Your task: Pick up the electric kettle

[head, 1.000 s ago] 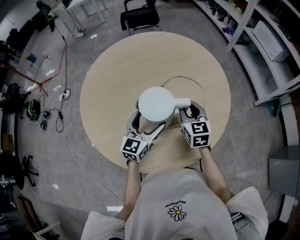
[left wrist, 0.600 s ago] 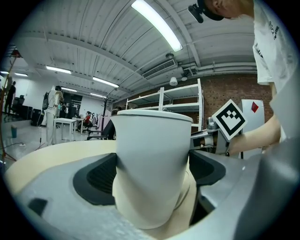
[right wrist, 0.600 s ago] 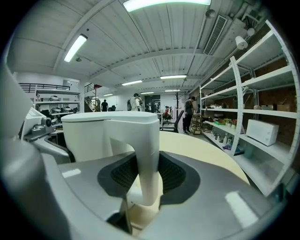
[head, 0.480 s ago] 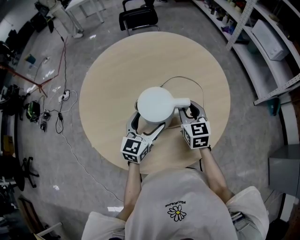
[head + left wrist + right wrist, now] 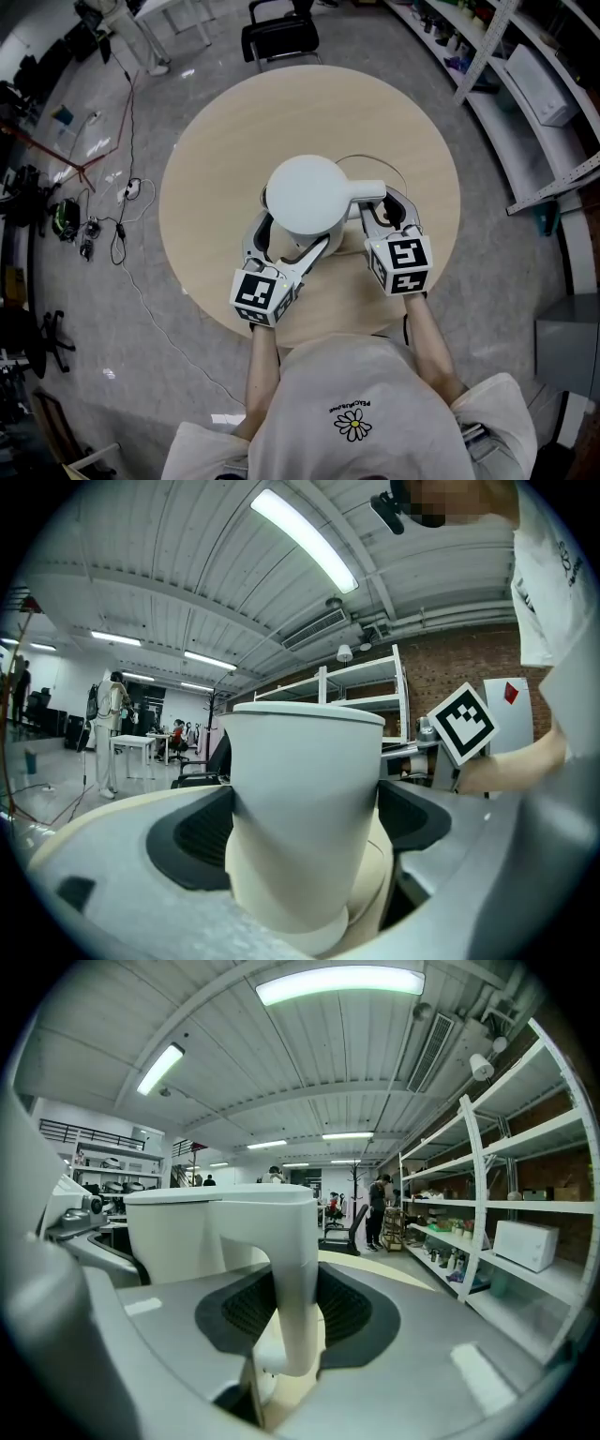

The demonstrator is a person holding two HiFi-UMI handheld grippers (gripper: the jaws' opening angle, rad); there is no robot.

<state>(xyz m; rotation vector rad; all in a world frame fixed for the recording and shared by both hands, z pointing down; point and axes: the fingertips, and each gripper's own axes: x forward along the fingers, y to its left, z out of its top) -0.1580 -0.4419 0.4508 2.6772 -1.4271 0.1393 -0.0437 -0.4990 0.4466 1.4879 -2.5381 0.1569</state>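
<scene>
Round wooden table (image 5: 281, 112), thin cord (image 5: 380, 158) on it

Left gripper (image 5: 284, 251), right gripper (image 5: 384, 214): jaws clamped.

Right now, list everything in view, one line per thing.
electric kettle: one, white, over the table's near half, between both grippers
table: one, light wood, round, middle of the floor
cord: one, thin and dark, looped on the table beyond the handle
chair: one, black, at the table's far side
shelving: white frames, along the right side
floor cables: several, mostly dark, on the floor at left
left gripper: one, grey with black pads, shut on the kettle's body
right gripper: one, grey with black pads, shut on the handle
T-shirt: one, white with a flower print, on the person at the bottom edge
</scene>
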